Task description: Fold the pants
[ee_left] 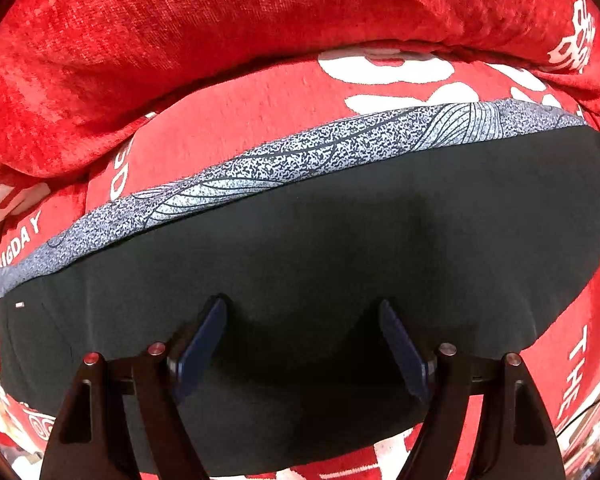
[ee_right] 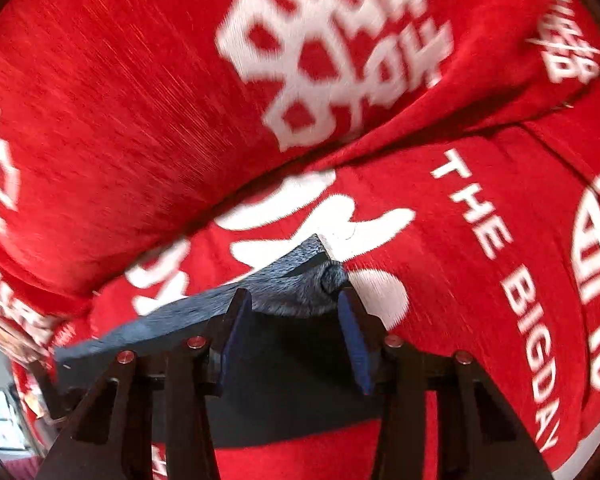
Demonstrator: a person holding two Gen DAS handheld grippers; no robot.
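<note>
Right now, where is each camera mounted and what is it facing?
Left wrist: on the left claw, facing down onto the dark pants and their speckled grey band; both fingers show, spread apart.
Right wrist: on the right claw, facing steeply down at a corner of the pants; both fingers show, apart.
Shared: the pants and the red sofa cover.

Matt black cloth pants (ee_left: pixel 340 240), fuzzy red cloth cover (ee_left: pixel 220 20)

Red sofa cover (ee_left: pixel 228 120) with white lettering.
</note>
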